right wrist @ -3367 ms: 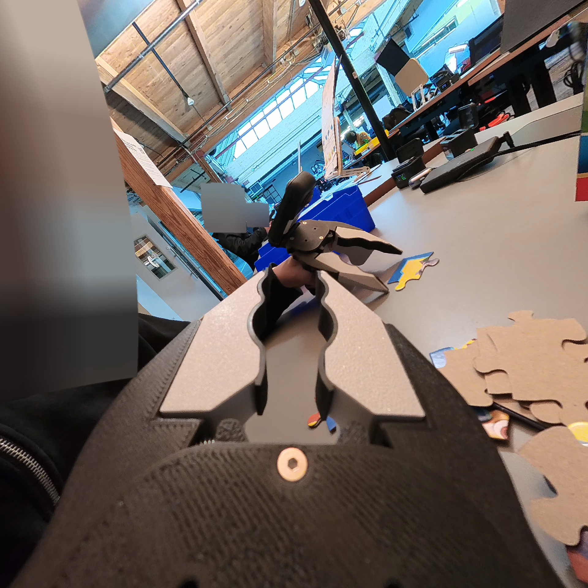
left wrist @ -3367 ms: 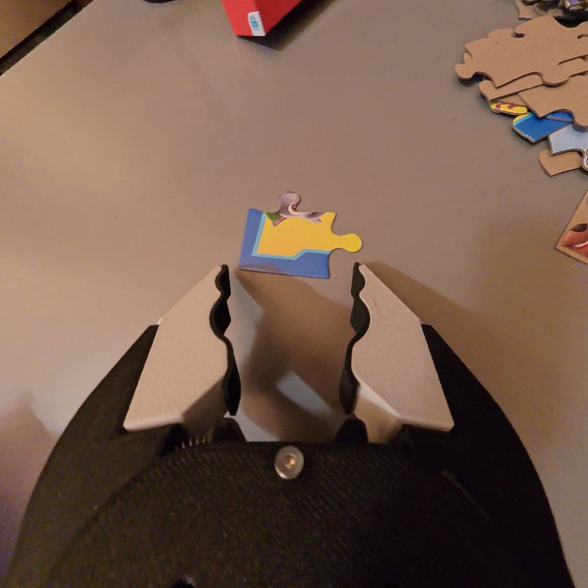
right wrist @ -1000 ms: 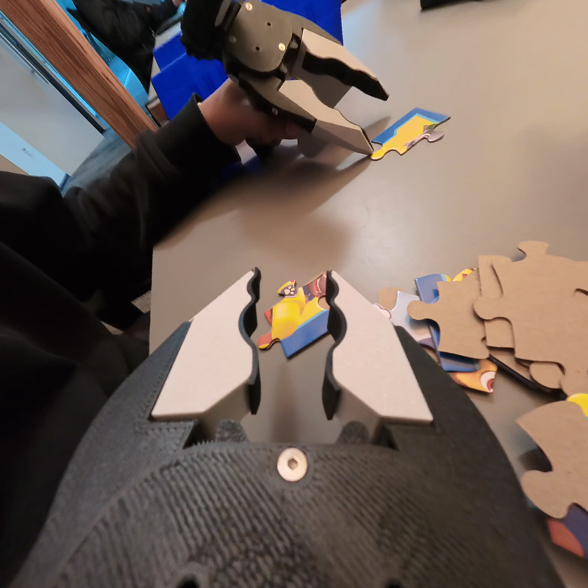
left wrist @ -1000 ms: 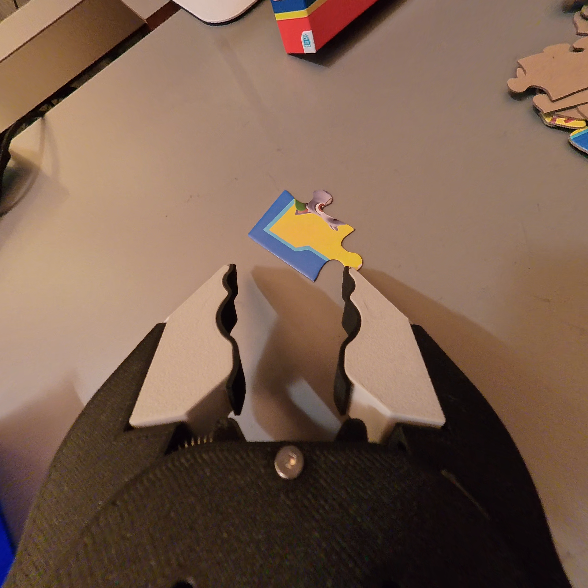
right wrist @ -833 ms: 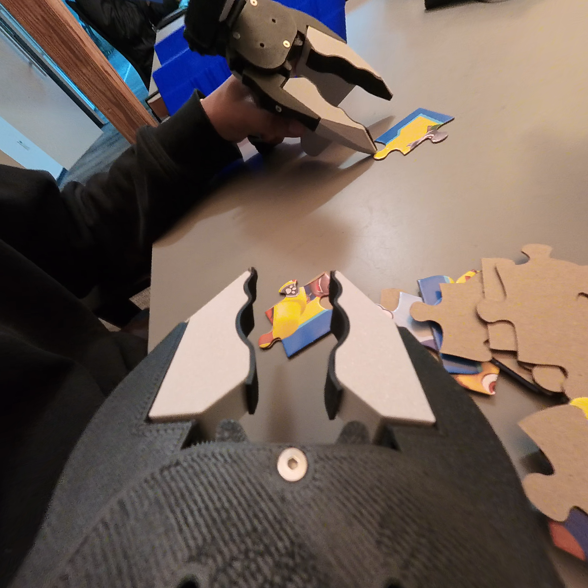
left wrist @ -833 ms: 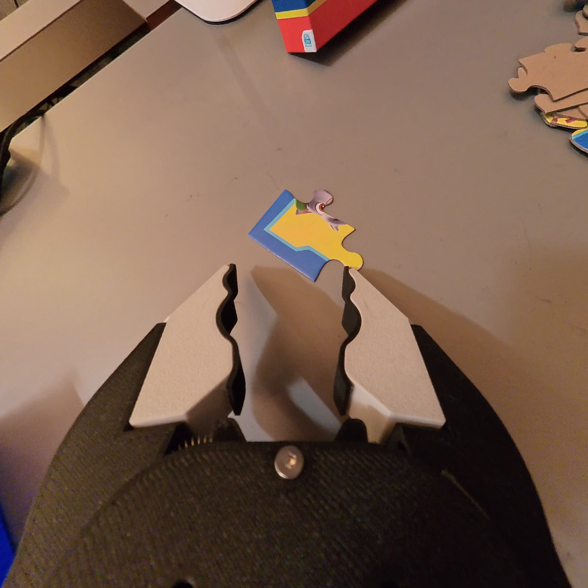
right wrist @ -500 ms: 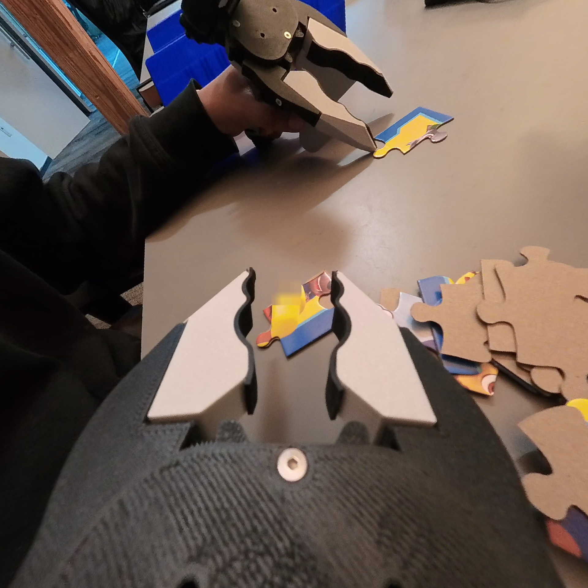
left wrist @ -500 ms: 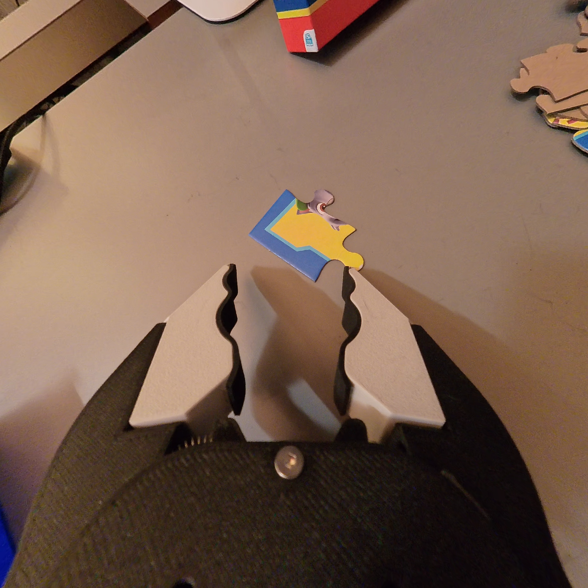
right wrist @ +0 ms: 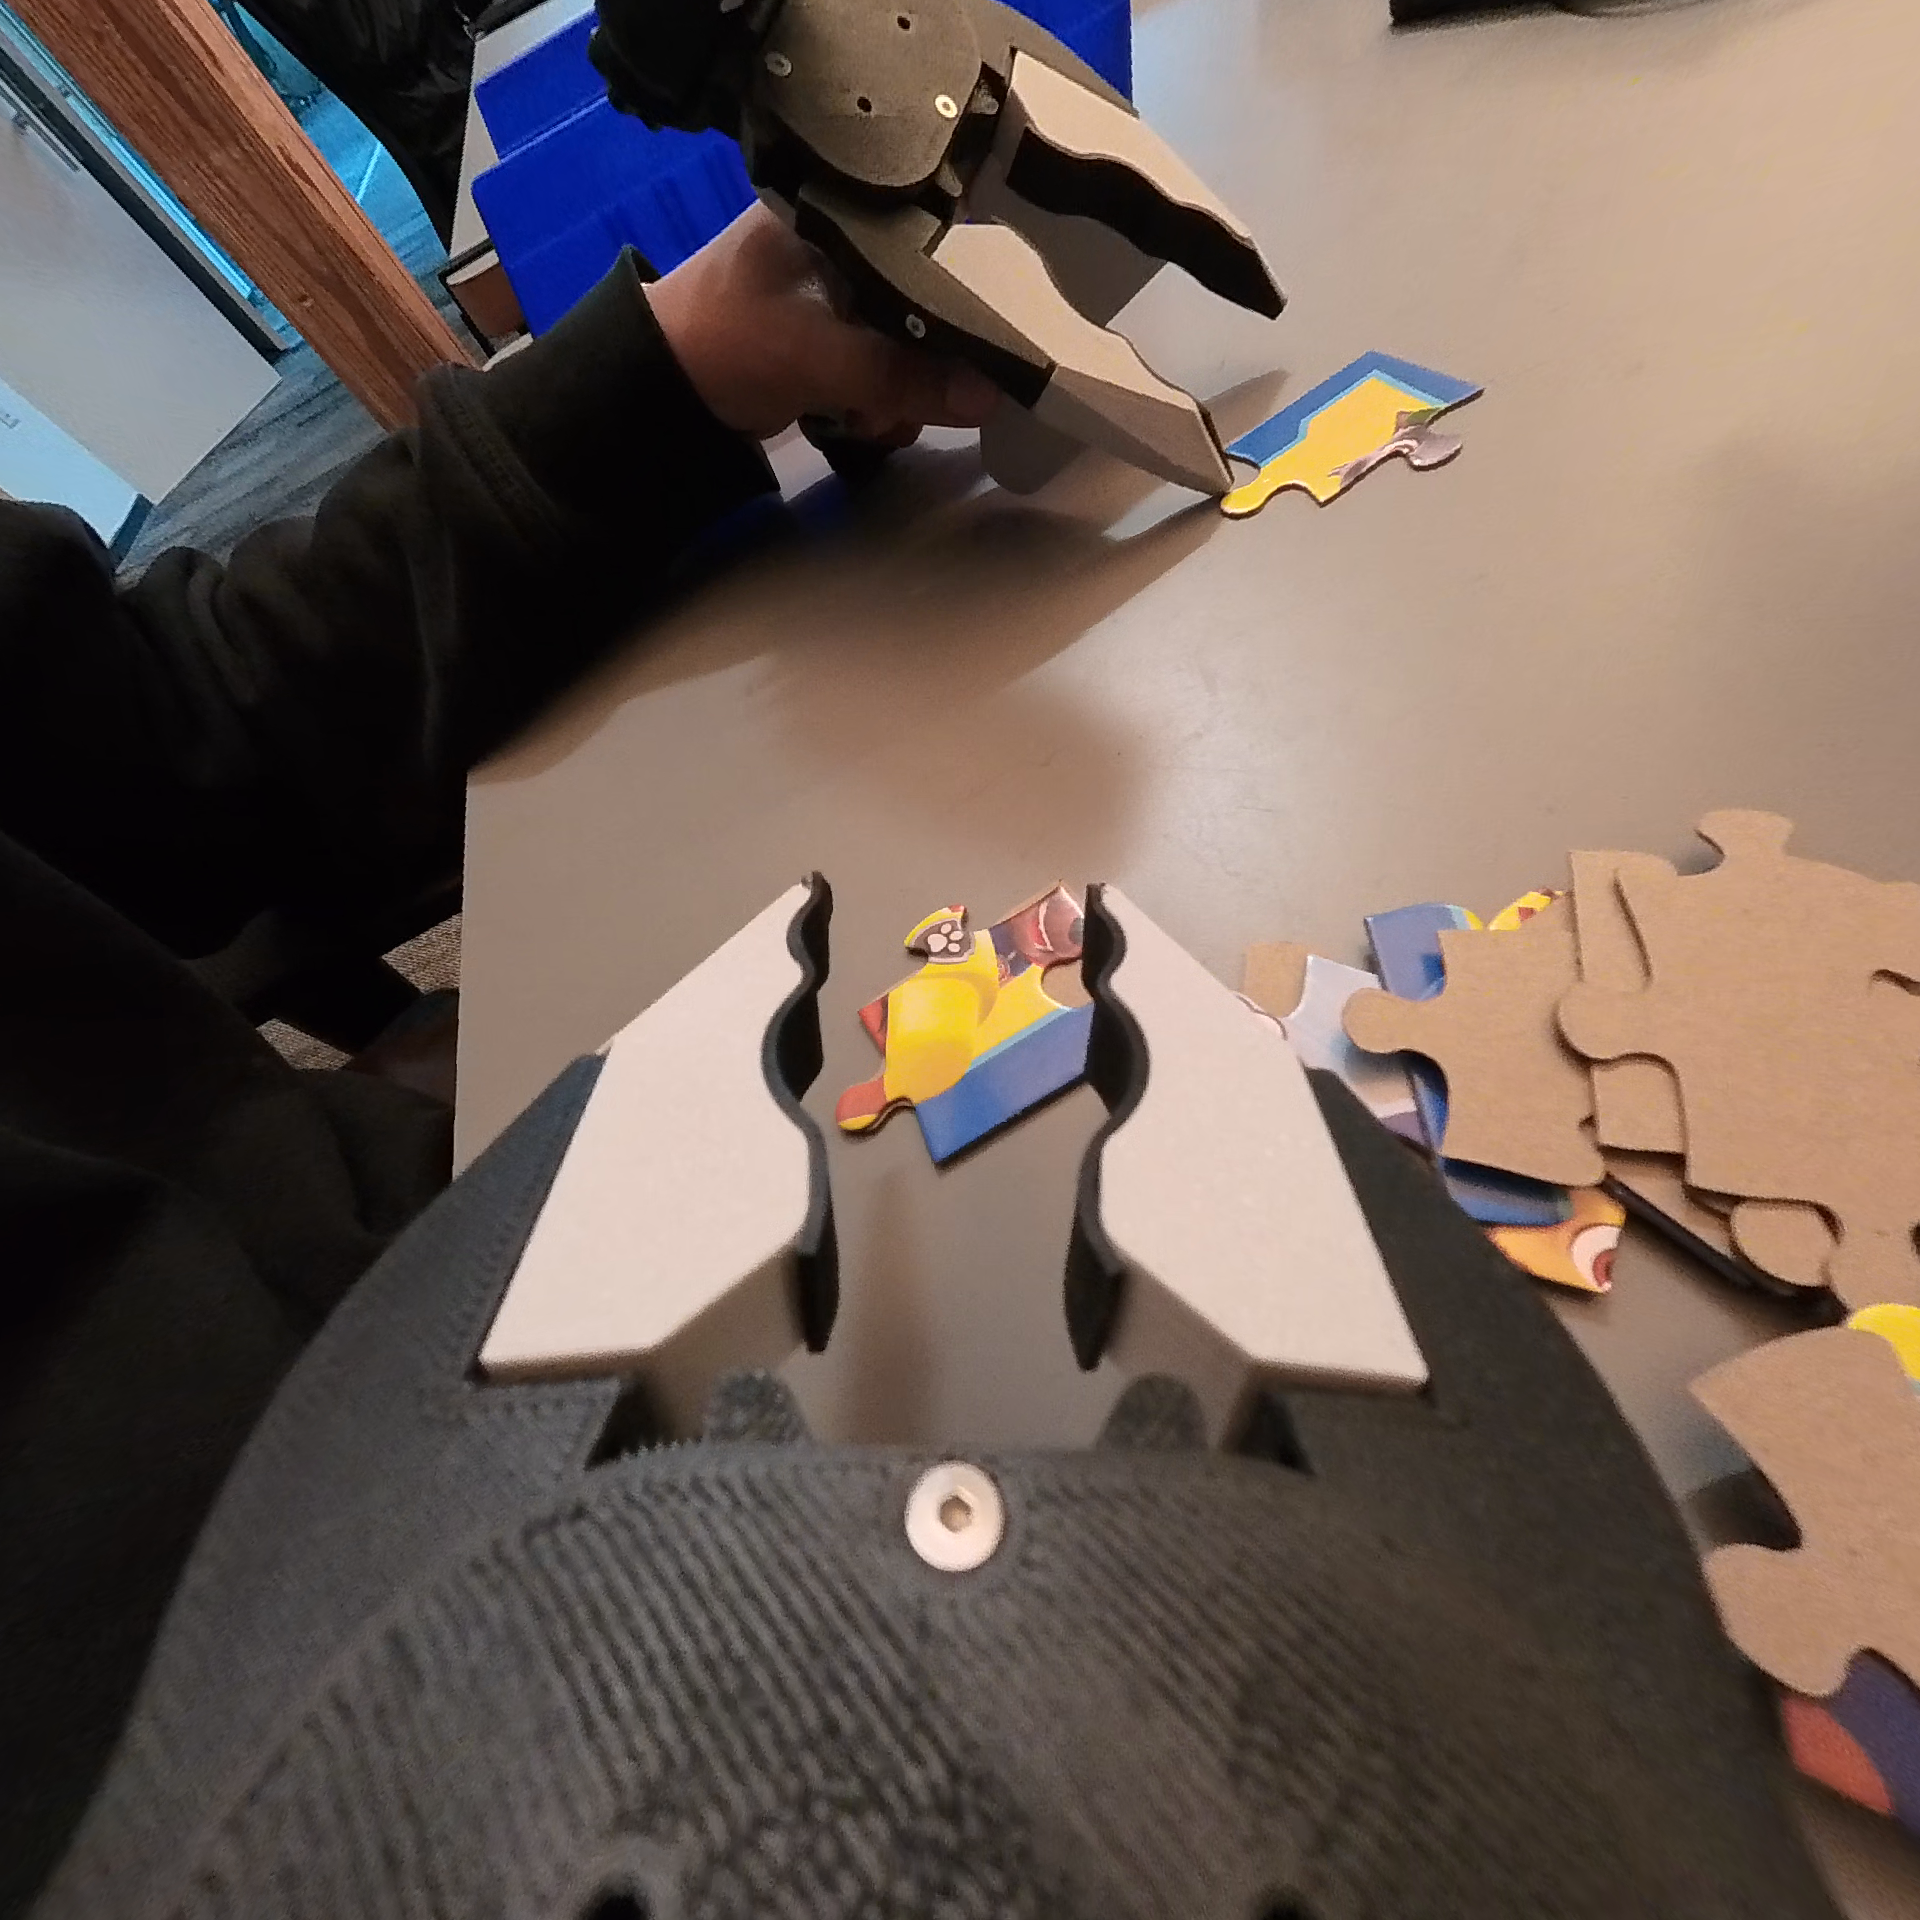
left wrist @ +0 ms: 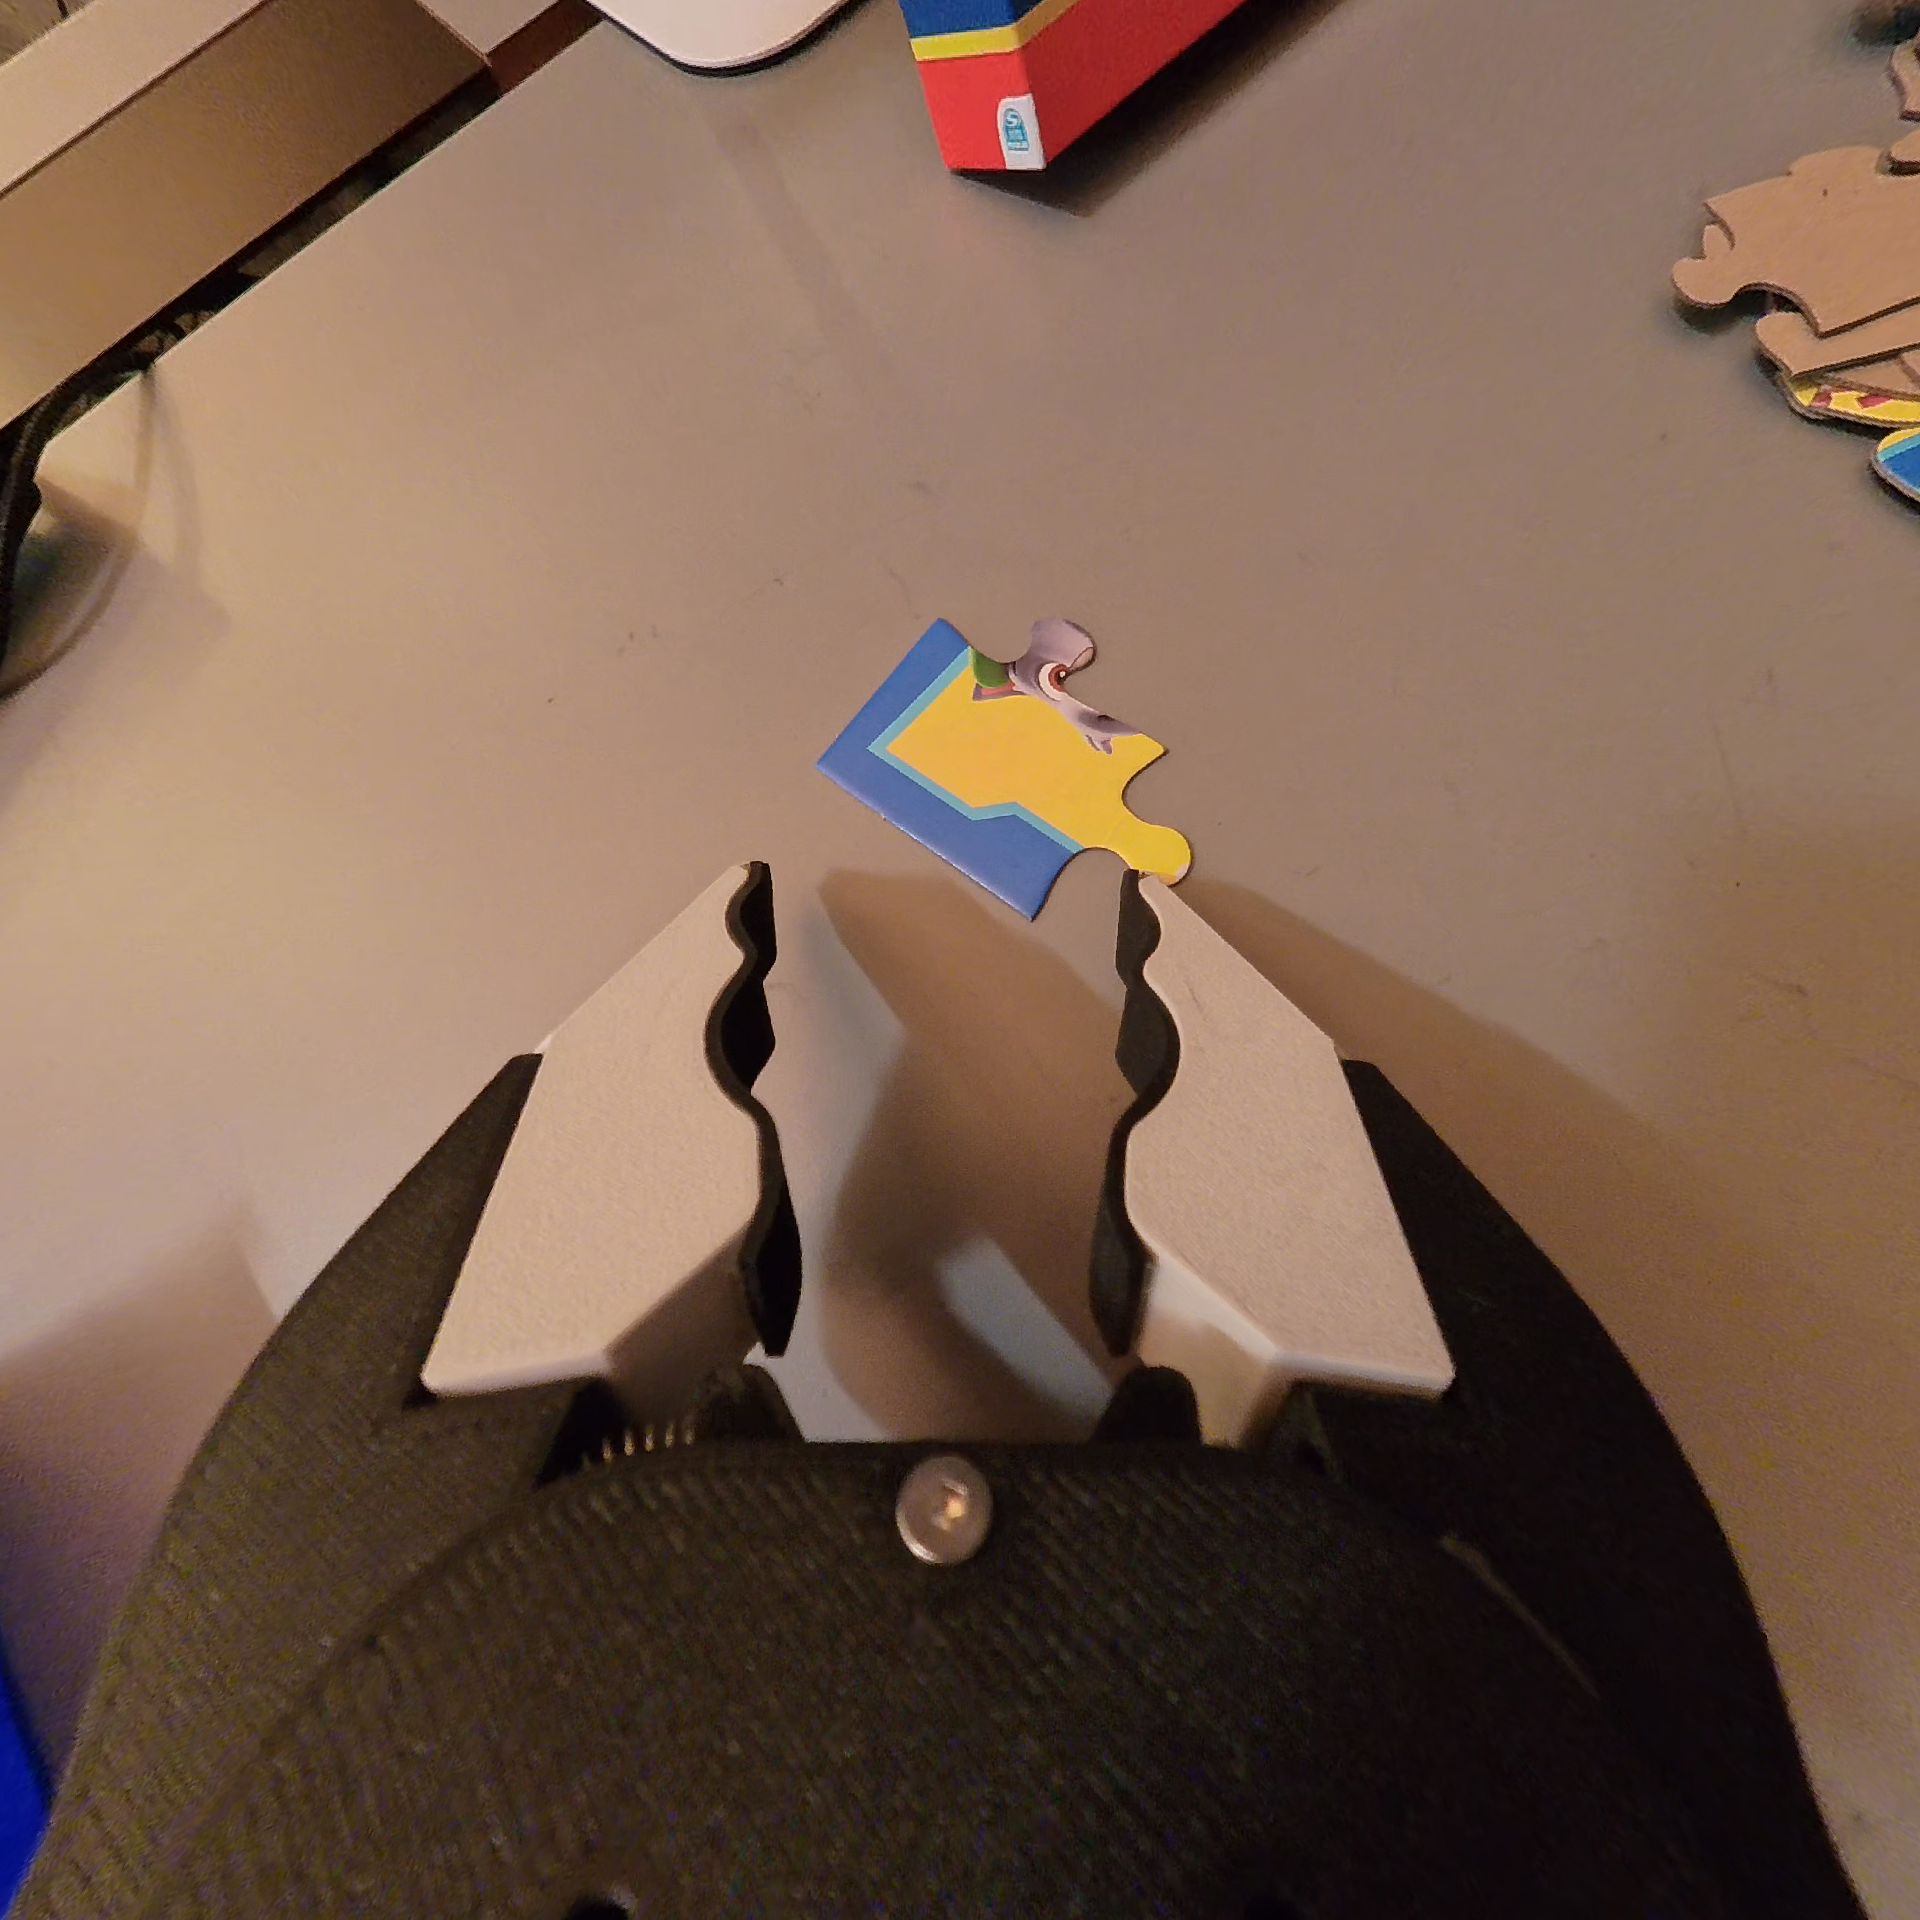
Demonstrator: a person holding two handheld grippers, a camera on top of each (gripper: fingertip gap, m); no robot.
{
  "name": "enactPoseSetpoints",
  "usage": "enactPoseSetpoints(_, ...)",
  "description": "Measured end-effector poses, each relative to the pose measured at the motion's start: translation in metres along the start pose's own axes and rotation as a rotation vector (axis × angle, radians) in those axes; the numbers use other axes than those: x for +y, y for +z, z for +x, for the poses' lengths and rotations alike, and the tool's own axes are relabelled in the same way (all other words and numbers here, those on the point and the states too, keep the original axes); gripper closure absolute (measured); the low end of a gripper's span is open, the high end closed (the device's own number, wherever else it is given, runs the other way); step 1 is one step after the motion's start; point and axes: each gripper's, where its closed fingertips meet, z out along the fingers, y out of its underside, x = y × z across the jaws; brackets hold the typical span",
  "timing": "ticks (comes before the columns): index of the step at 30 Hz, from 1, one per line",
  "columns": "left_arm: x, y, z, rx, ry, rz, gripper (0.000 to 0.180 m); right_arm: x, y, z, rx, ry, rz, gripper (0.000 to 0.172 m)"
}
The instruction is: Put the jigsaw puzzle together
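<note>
Lying flat and picture side up on the grey table (left wrist: 1351,499), a blue and yellow puzzle piece (left wrist: 997,774) is seen just ahead of the left gripper (left wrist: 940,873). A blue border with a thin light-blue line is printed along two of its edges, a yellow field fills the middle, and a small grey cartoon figure sits on the knob at its 12 o'clock edge. A yellow knob juts out at 4 o'clock, and one fingertip (left wrist: 1143,904) of the left gripper is set right at that knob; whether the two touch cannot be told. The jaws are spread wide and nothing is gripped.

The right gripper (right wrist: 956,899) is held low over a second puzzle piece (right wrist: 966,1029), printed in yellow, blue and red with a paw badge. This piece lies on the table, seen between the parted fingers, with a clear gap on the left side; the right finger covers its edge, so contact there cannot be judged. Nothing is clamped.

At 3 o'clock of the right gripper a heap of puzzle pieces (right wrist: 1683,1049) is spread, most turned brown cardboard side up. A red box (left wrist: 1049,73) stands at 12 o'clock in the left wrist view. A blue bin (right wrist: 613,197) and a wooden post (right wrist: 239,197) are seen at 11 o'clock beyond the table edge, and a hand (right wrist: 831,364) in a dark sleeve (right wrist: 395,582) is wrapped around the left gripper.
</note>
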Motion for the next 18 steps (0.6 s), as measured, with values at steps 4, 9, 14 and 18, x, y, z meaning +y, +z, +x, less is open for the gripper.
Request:
enactPoseSetpoints(4, 0.0, 0.0, 0.0, 0.001, -0.002, -0.001, 0.116, 0.0, 0.0, 0.0, -0.002, 0.001, 0.0, 0.123)
enactPoseSetpoints(9, 0.0, 0.0, 0.0, 0.002, -0.003, -0.001, 0.116, 0.0, 0.0, -0.001, -0.014, 0.002, -0.003, 0.119)
enactPoseSetpoints(14, 0.0, 0.0, 0.0, 0.003, -0.004, -0.001, 0.116, 0.006, -0.004, -0.001, -0.023, -0.026, -0.03, 0.114)
enactPoseSetpoints(18, 0.0, 0.0, 0.0, 0.005, -0.004, -0.002, 0.116, 0.013, -0.003, -0.003, -0.035, -0.052, -0.073, 0.112)
